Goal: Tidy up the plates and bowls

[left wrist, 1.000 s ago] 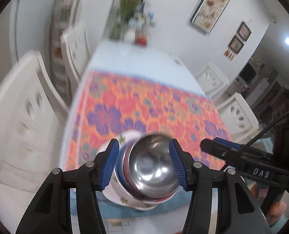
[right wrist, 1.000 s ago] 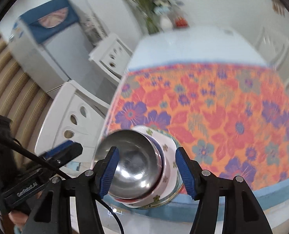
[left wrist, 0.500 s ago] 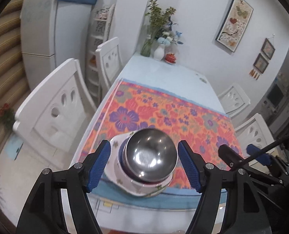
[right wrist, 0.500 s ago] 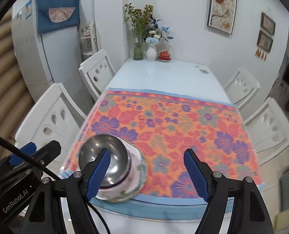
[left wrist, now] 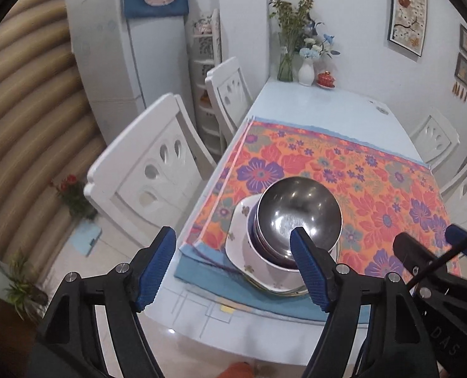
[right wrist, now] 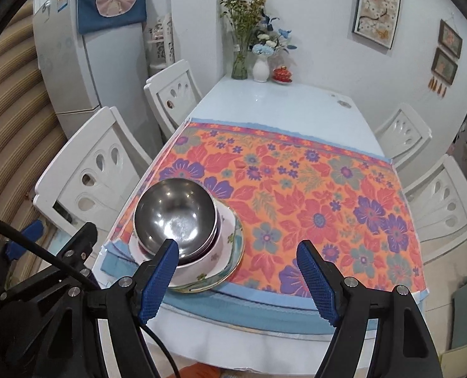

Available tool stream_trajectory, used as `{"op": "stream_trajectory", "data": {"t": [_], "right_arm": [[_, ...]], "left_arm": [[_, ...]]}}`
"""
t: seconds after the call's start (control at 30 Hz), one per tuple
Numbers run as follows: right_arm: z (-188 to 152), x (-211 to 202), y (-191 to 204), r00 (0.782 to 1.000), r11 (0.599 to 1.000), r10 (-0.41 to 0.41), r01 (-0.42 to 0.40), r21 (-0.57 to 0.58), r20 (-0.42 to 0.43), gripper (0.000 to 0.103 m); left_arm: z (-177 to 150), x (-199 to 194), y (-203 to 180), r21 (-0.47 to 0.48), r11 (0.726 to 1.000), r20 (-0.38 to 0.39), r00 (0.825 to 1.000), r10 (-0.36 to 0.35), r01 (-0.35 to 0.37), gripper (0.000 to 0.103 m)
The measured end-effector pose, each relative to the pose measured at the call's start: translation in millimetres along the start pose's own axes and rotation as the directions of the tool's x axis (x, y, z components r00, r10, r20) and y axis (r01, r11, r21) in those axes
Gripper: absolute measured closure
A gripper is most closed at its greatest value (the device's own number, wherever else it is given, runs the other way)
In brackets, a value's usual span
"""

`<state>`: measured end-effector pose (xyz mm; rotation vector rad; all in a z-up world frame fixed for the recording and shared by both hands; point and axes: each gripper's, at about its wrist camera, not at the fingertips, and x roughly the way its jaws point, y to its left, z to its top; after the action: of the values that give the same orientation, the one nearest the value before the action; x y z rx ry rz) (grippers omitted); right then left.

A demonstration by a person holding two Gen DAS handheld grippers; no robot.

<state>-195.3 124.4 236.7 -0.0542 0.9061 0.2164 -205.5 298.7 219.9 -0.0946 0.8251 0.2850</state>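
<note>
Left gripper [left wrist: 235, 266]: you are holding it above the near table edge with its jaws spread wide and nothing between them; its right blue pad [left wrist: 309, 271] is overlapping the near rim of the stack in this view.
Right gripper [right wrist: 246, 278]: you are holding it with its jaws parted wide and gripping nothing; the flowered cloth is showing through the gap.
Steel bowl [right wrist: 175, 214]: it is sitting topmost in the stack, mouth up, ahead of and to the left of your right jaws; from the left wrist it is lying ahead of your left gripper's right jaw [left wrist: 299, 211].
White floral bowl [right wrist: 216, 252]: it is nesting under the steel bowl, with a darker rim showing between the two.
Plates [right wrist: 236, 247]: they are lying under the bowls, the white floral one above a green-rimmed one.
Stack position: it is resting at the near left corner of the tablecloth [right wrist: 312, 198], beyond both sets of fingertips and touching neither.
Table [right wrist: 280, 107]: its bare pale top is stretching beyond the cloth, far ahead of both jaws.
Vases of flowers [right wrist: 258, 53]: they are standing at the table's far end, against the wall.
White chairs [right wrist: 98, 170]: they are flanking both long sides of the table.
Fridge [right wrist: 85, 63]: it is standing far to the left, behind the chairs.
</note>
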Motion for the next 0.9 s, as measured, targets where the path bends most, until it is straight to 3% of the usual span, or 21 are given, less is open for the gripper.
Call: {"op": "stream_trajectory", "data": {"t": [0.77, 0.9], "right_arm": [[-4.6, 21.6, 2.2, 0.996, 0.999, 0.015, -0.011, 0.049, -0.088, 0.027], [-7.7, 21.9, 6.1, 0.996, 0.999, -0.007, 0.010, 0.031, -0.087, 0.027]], "left_arm": [[-2.2, 12.5, 2.6, 0.035, 0.999, -0.032, 0.999, 0.009, -0.008, 0.029], [-0.7, 8.5, -2.3, 0.084, 0.994, 0.016, 0.998, 0.068, -0.069, 0.029]]}}
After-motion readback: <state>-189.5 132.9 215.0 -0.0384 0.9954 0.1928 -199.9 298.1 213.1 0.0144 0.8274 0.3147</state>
